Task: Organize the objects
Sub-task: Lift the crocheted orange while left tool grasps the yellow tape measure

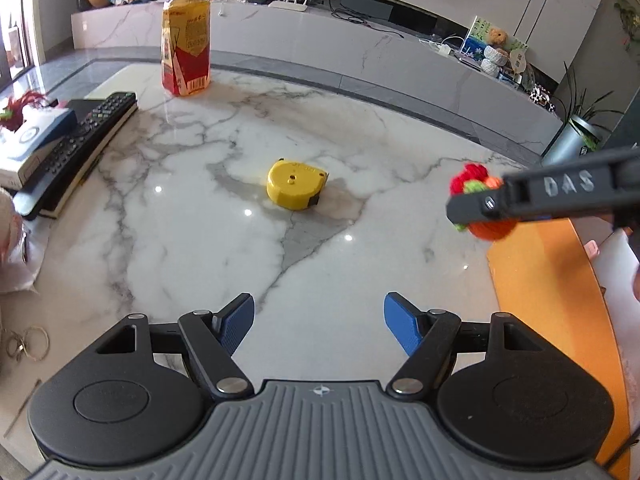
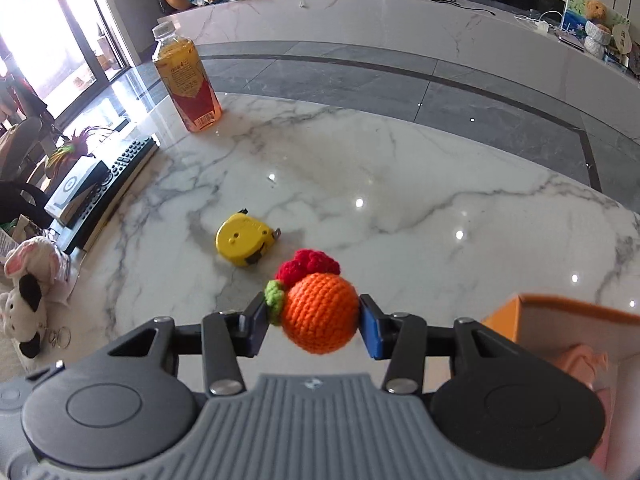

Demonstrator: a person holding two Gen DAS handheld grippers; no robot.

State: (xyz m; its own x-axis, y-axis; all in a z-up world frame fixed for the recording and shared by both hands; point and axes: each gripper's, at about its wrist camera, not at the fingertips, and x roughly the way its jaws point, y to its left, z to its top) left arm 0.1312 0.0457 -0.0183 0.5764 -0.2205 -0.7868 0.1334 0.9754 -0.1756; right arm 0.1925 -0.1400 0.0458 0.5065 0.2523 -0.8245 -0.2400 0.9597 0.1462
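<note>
My right gripper (image 2: 314, 322) is shut on an orange crocheted fruit toy (image 2: 320, 312) with red and green knots, and holds it above the marble table (image 2: 400, 184). In the left wrist view the toy (image 1: 490, 230) and the right gripper (image 1: 480, 210) hang at the right, next to an orange box (image 1: 552, 292). The box (image 2: 568, 308) shows at the lower right of the right wrist view. A yellow tape measure (image 1: 295, 185) lies mid-table, ahead of my open, empty left gripper (image 1: 319, 326); it also shows in the right wrist view (image 2: 245, 242).
A tea bottle (image 1: 186, 40) stands at the far left of the table (image 1: 360, 140). A remote control (image 1: 86, 136) on a black notebook and a white-blue box (image 1: 28, 140) lie at the left edge. Plush toys (image 2: 26, 292) and key rings (image 1: 28, 344) lie near left.
</note>
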